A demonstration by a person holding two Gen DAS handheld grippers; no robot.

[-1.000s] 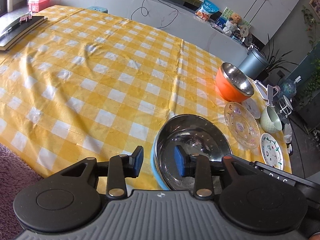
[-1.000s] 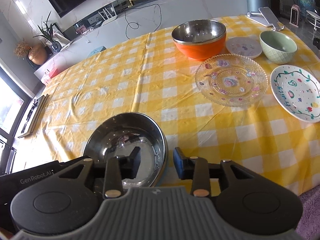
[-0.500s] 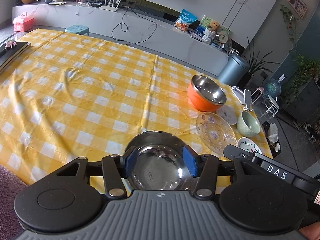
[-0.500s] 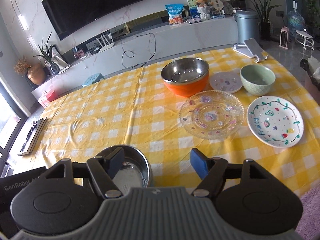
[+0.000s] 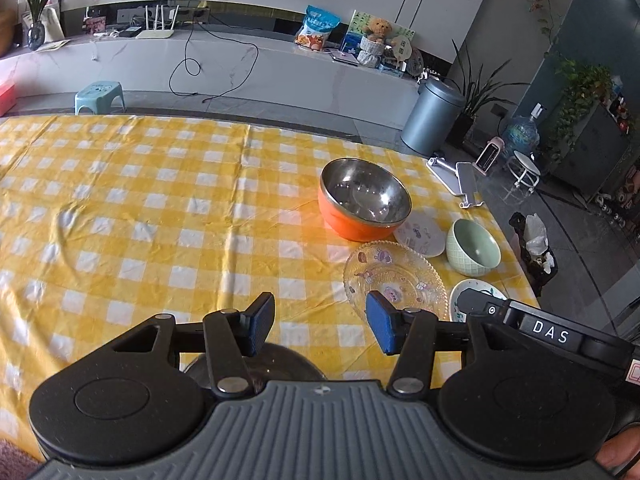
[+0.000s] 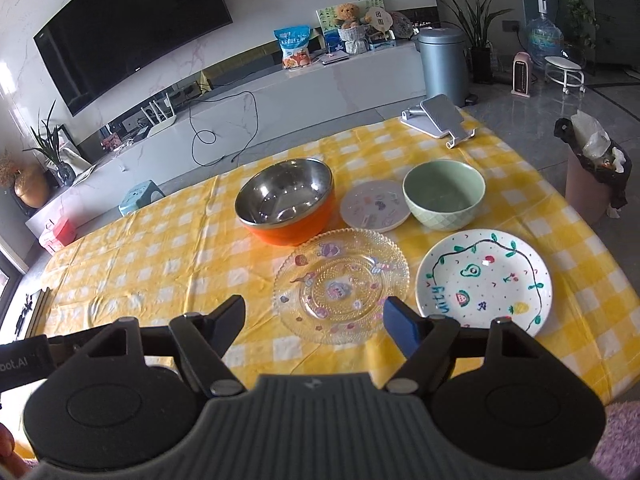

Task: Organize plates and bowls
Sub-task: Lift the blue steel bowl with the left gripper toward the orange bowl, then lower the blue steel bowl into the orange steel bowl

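Both claws, the left claw (image 5: 320,322) and the right claw (image 6: 314,322), were wide and held nothing, probably ready to gather the glass plate (image 6: 340,284), painted plate (image 6: 484,280) and green bowl (image 6: 444,194) lying near the orange bowl (image 6: 286,200) on the counter (image 6: 160,256).

left gripper (image 5: 320,322) jaws spread above a steel bowl (image 5: 280,364) on the tablecloth (image 5: 140,208).

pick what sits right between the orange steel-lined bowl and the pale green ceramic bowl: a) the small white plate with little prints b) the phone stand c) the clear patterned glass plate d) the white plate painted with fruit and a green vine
a: in the right wrist view the small white plate with little prints lies between the orange steel-lined bowl and the pale green ceramic bowl.
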